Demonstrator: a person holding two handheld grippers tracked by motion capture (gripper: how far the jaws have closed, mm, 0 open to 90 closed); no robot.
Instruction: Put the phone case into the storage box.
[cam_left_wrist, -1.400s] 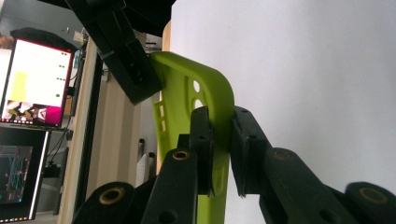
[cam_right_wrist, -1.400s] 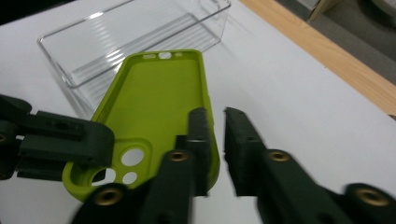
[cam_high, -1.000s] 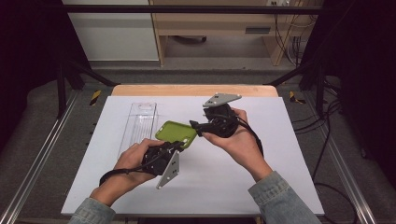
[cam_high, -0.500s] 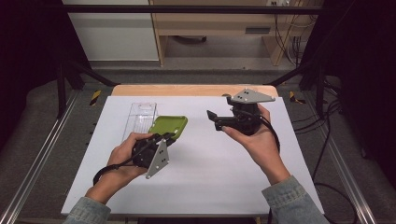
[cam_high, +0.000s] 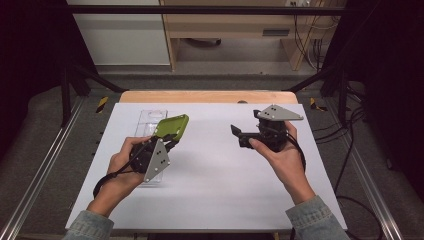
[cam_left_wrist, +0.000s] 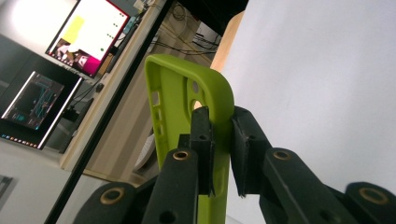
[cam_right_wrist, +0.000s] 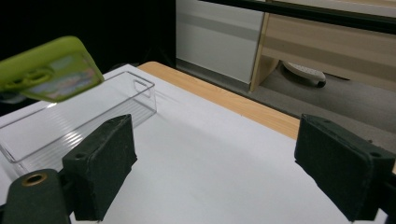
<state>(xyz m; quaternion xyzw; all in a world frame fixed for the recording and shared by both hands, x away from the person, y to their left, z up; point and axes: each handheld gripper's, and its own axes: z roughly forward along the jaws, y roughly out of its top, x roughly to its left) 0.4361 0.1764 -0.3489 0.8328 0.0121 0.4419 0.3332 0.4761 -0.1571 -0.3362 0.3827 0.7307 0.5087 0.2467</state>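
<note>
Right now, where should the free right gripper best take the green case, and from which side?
Probably the far short edge of the green case, coming from the right: the left gripper already pinches its near rim, and the right gripper stands open on that side.

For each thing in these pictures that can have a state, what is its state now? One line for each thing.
Green phone case: held up off the table, empty, clamped at one edge.
Left gripper: shut on the green phone case.
Right gripper: open, holds nothing.
Clear plastic tray: on the table, looks empty.
</note>
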